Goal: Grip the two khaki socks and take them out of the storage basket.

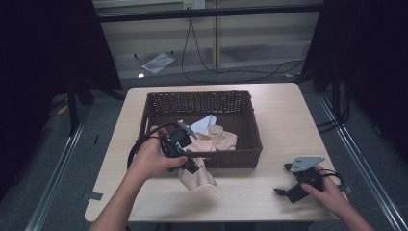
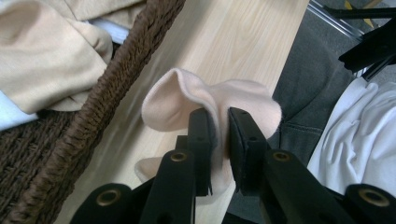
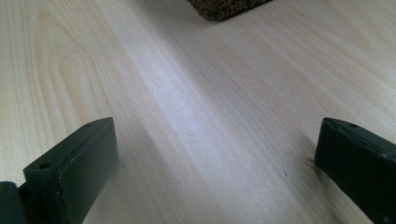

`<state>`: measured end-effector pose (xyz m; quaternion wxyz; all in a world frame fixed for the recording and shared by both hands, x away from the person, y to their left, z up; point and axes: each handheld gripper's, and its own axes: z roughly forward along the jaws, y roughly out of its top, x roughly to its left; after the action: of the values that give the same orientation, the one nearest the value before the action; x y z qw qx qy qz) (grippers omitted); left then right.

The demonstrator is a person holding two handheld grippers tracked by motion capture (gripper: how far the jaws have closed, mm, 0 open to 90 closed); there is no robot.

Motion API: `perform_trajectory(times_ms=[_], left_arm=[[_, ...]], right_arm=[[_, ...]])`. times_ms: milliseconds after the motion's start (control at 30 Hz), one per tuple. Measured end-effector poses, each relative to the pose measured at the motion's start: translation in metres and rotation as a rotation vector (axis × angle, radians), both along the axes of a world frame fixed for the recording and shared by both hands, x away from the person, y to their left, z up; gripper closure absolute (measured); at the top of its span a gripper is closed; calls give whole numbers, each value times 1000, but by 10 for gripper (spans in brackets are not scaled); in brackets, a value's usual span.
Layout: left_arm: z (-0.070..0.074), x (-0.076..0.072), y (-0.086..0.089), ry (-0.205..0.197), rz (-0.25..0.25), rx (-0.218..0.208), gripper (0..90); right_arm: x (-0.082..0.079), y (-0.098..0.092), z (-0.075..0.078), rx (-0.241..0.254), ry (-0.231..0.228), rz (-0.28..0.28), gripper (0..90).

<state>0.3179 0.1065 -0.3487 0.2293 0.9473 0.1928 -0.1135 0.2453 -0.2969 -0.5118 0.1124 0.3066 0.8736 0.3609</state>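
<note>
Dark curtains stand on both sides of the room, and a grey floor with black cables lies behind the light wooden table [image 1: 284,120]. On the table, a little to the left of the middle, sits a brown woven basket [image 1: 250,120]. Inside it are a beige garment [image 1: 219,137] and something pale blue [image 1: 204,123] next to it.

At the near side of the basket, the left tongs [image 1: 195,168] are clenched on a pale pink cloth [image 1: 197,177]. In the left gripper view the two black jaws pinch a fold of this cloth [image 2: 212,100] between them, and only a narrow gap stays there. The cloth hangs just outside the near wall of the basket [image 2: 107,93], and its lower part is on the table or very close above it; I cannot tell which. The person's left hand [image 1: 151,156] holds these tongs near the left near corner of the basket.

At the right near part of the table, the right tongs [image 1: 280,191] are low over the wood, well apart from the basket. Their jaws are spread wide, and between them is only bare table [image 3: 201,140]. The right hand [image 1: 327,190] holds them there.
</note>
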Motion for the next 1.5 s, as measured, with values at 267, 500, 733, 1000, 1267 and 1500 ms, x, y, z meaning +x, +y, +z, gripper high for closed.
perform_trajectory(times_ms=[267,500,733,1000,1267,1500], left_arm=[[-4,-3,-3,7,13,-15,443],[9,14,-3,-76,61,5,253],[7,44,-1,-101,146,-6,206],[-13,73,-3,-96,202,15,190],[-39,99,-7,-103,253,40,190],[-61,113,-12,-103,256,62,190]], right_arm=[[0,0,0,0,2,1,0],[0,0,0,0,1,1,0],[0,0,0,1,1,2,0],[0,0,0,1,-1,2,0],[0,0,0,1,-2,2,0],[-1,0,0,1,2,1,0]])
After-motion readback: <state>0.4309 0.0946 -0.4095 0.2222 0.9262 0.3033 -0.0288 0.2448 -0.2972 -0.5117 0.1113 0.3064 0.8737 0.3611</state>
